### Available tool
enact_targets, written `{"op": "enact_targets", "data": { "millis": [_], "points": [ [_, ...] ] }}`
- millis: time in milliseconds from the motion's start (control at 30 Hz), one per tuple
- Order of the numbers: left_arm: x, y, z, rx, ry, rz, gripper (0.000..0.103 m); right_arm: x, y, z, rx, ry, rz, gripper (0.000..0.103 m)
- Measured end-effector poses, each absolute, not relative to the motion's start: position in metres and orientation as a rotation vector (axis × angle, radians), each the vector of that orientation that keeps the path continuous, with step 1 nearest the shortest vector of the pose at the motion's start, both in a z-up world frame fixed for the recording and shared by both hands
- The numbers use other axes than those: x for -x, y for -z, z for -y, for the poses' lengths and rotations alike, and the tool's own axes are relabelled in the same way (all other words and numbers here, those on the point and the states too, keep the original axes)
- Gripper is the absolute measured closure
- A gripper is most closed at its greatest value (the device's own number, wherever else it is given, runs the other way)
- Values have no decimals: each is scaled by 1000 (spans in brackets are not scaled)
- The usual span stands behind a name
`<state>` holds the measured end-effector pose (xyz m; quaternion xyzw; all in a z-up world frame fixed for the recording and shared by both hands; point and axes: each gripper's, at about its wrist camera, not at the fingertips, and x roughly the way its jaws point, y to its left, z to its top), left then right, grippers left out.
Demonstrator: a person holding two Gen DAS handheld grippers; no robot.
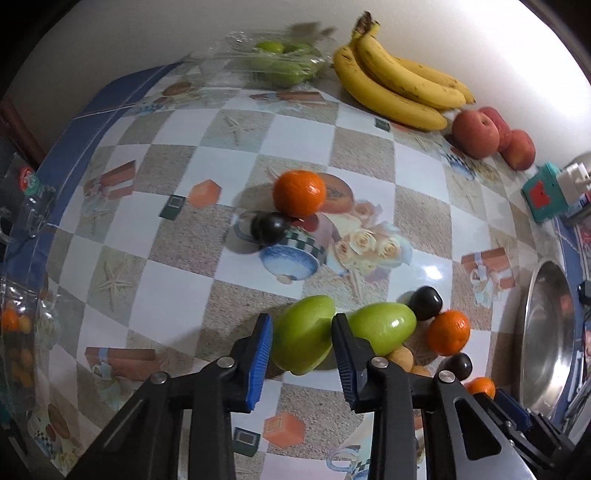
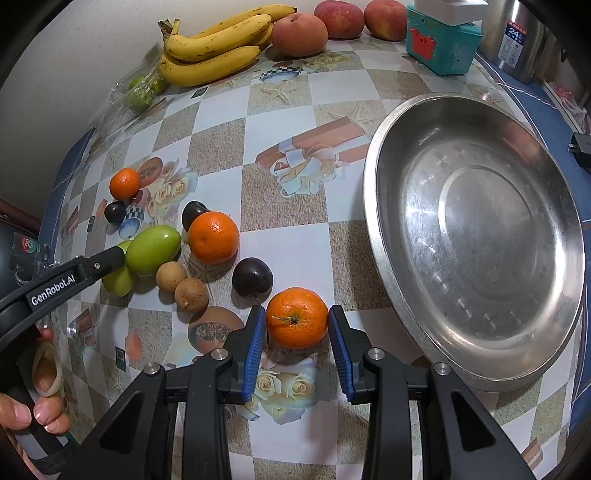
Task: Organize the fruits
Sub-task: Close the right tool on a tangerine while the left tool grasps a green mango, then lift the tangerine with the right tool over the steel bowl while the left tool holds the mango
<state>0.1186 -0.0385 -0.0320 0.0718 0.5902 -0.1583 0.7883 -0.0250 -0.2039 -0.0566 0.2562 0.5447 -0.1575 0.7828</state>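
My left gripper [image 1: 302, 319] is shut on a green fruit [image 1: 303, 339] that rests on the patterned tablecloth. A second green fruit [image 1: 384, 326] lies just right of it. My right gripper [image 2: 296, 310] is shut on an orange [image 2: 296, 318], its blue pads touching both sides, just left of the steel basin [image 2: 476, 236]. Another orange [image 2: 213, 236], a far orange [image 2: 125, 183], three dark plums [image 2: 252, 277] and two brown longans [image 2: 171, 277] lie scattered between the grippers. In the right wrist view the left gripper's arm [image 2: 74, 273] reaches in from the left.
Bananas [image 2: 210, 48], peaches [image 2: 299, 33] and a clear bag of green fruits [image 1: 280, 62] line the back wall. A teal box [image 2: 443, 44] and a steel canister [image 2: 517, 37] stand at the back right. A person's hand [image 2: 37, 406] shows at the lower left.
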Motion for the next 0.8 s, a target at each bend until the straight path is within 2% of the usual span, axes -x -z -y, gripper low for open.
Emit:
{"op": "enact_targets", "data": {
  "millis": [333,467,800],
  "points": [
    [-126,34,30,-86,344,-1282,65,27,57,205,-571,337,-1179,67],
    [-123,39,37,-114,364,-1296,57,28,56,205,-581,335,-1182,67],
    [-125,40,37,-107,362,-1297,57,31,57,207,-610,329,-1187,67]
  ]
}}
